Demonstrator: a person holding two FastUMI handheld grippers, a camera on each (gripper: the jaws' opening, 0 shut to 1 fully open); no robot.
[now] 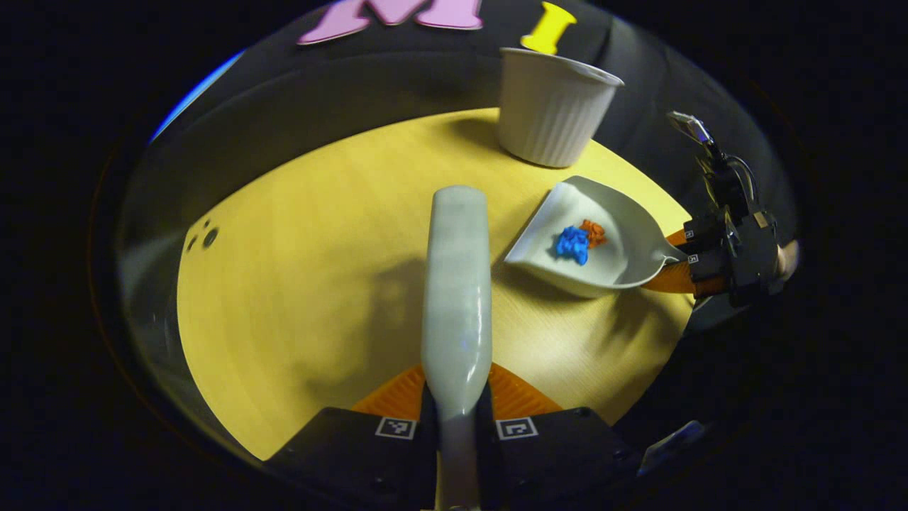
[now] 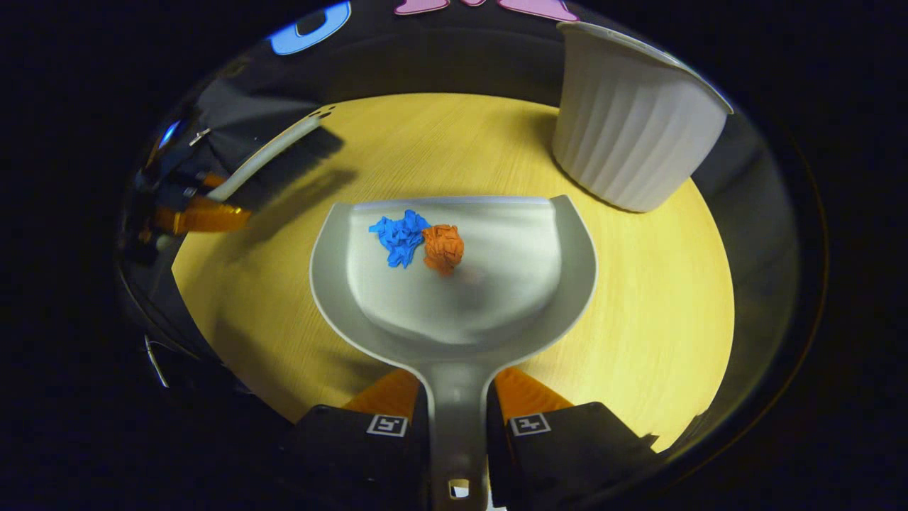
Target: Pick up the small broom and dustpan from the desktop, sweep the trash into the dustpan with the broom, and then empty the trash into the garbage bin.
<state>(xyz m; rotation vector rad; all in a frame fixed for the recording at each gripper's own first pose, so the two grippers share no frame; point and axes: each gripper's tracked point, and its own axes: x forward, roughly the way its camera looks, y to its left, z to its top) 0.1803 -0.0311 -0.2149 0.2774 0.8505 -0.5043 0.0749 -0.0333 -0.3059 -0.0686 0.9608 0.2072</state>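
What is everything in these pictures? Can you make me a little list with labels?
table: yellow wooden top
left tongs: shut on the broom handle
right tongs: shut on the dustpan handle
dustpan: holds both bits of trash
trash: blue crumpled paper touching orange crumpled paper
bin: white ribbed garbage bin, upright, at the table's far edge
step left: tip the trash into the bin
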